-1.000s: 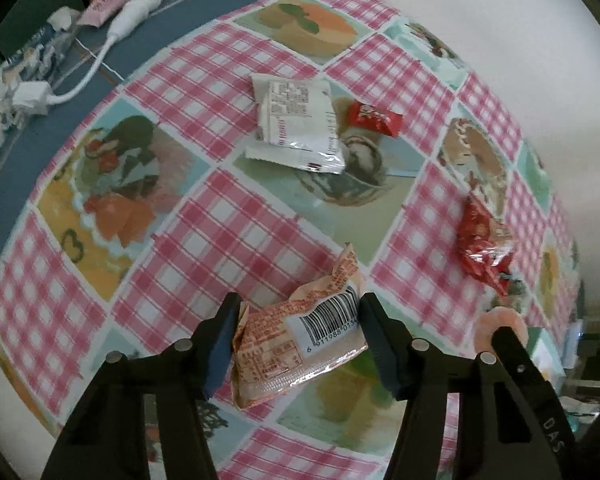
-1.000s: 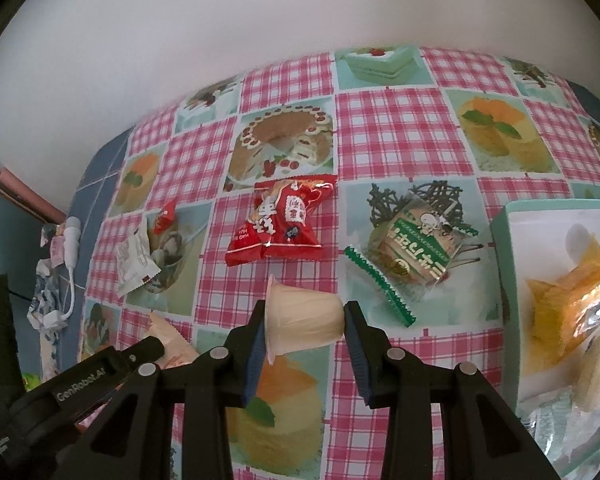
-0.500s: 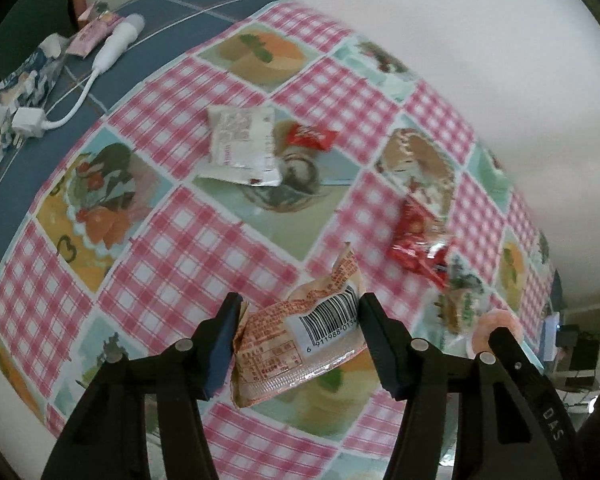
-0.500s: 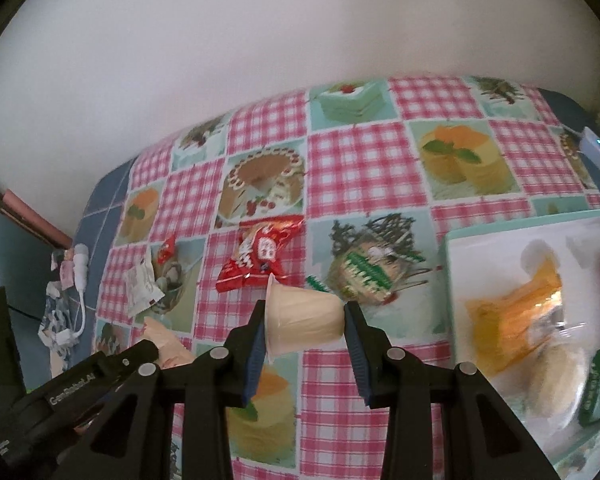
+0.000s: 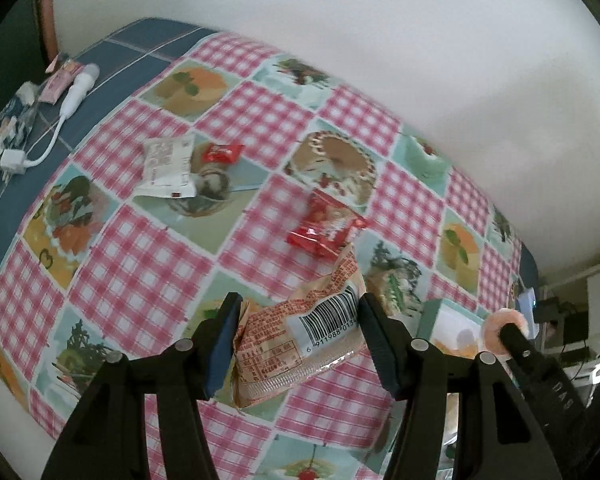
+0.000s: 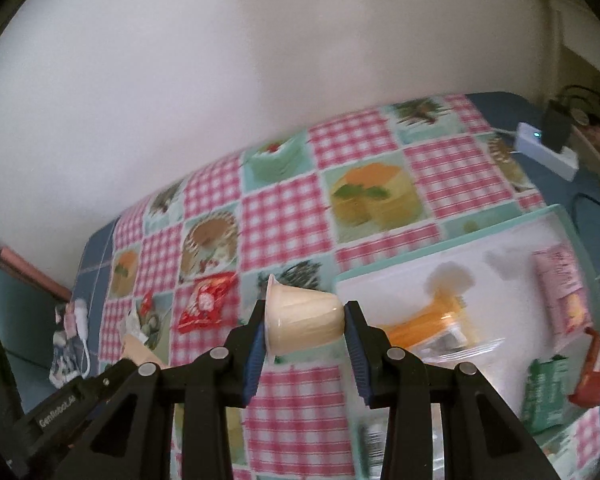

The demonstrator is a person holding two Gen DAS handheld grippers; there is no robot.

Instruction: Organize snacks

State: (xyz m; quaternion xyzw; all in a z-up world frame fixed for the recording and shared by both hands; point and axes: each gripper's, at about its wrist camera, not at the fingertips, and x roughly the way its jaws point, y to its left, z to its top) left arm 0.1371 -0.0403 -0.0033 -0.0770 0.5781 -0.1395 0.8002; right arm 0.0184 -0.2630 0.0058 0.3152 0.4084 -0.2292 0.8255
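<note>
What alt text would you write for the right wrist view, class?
The right tongs grip a cream jelly cup sideways above a checked tablecloth. Right of it, a white tray holds wrapped snacks; a red packet lies left.

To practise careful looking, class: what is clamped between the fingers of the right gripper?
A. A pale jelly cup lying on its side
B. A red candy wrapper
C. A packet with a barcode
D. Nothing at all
A: the right gripper pinches the pale jelly cup sideways between its pads, lid to the left.
</note>
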